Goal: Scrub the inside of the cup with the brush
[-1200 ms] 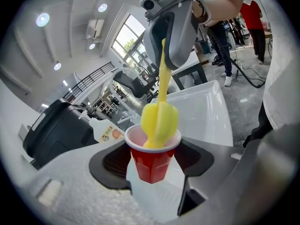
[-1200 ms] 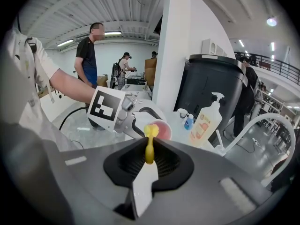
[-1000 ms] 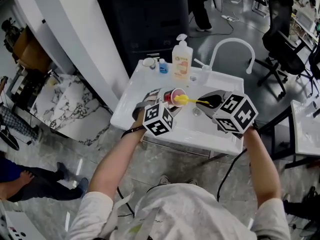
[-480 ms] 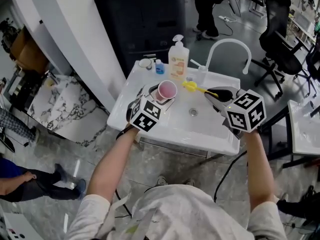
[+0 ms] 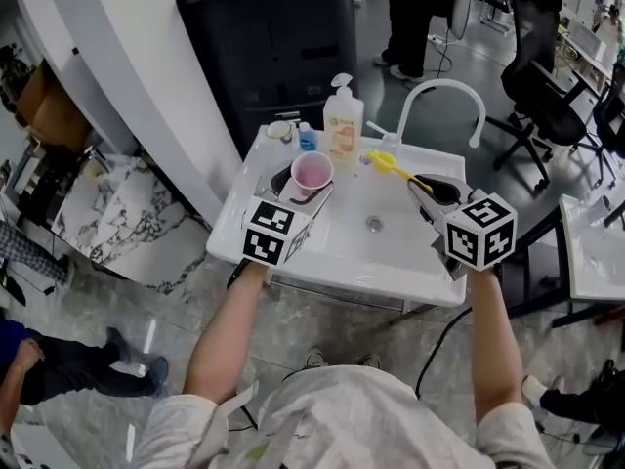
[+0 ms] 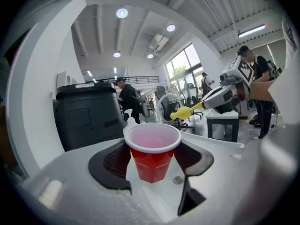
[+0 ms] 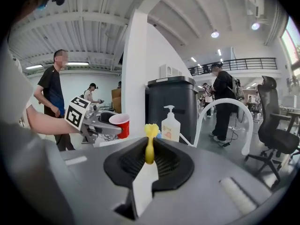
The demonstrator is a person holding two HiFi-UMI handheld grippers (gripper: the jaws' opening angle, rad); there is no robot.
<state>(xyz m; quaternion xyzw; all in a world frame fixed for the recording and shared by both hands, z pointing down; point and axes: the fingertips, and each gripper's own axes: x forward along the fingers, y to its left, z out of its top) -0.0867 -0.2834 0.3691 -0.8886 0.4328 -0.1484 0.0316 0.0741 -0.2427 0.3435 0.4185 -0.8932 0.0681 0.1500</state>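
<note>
Right now, the white sink (image 5: 337, 262) fills the middle of your head view, with the curved faucet (image 5: 444, 91) at its one o'clock corner and the soap bottle (image 5: 343, 125) at twelve.

Your left gripper (image 5: 305, 188) is clenched on the red cup (image 5: 312, 174). Its own view shows a pad on each side of the cup's wall, with the cup upright and its mouth facing up. You hold it above the basin at about eleven o'clock from the drain (image 5: 374, 224).

Your right gripper (image 5: 430, 190) grasps the yellow brush (image 5: 393, 167) by its thin handle. The head points toward ten o'clock, at the cup, but the two are well apart and nothing is inside the cup yet.

Three things look likely to go wrong from here:
- **Cup wall:** it looks thin, so a hard squeeze or a sideways shove from the brush could buckle it or pop it out of the pads.
- **Approach angle:** if the brush comes in low, its head would catch the white rim and tip the cup instead of entering.
- **Brush handle:** it is slim enough that it may swivel between the jaws once the head drags on the inner wall.

Mind the soap bottle too, since it stands just behind the cup.
</note>
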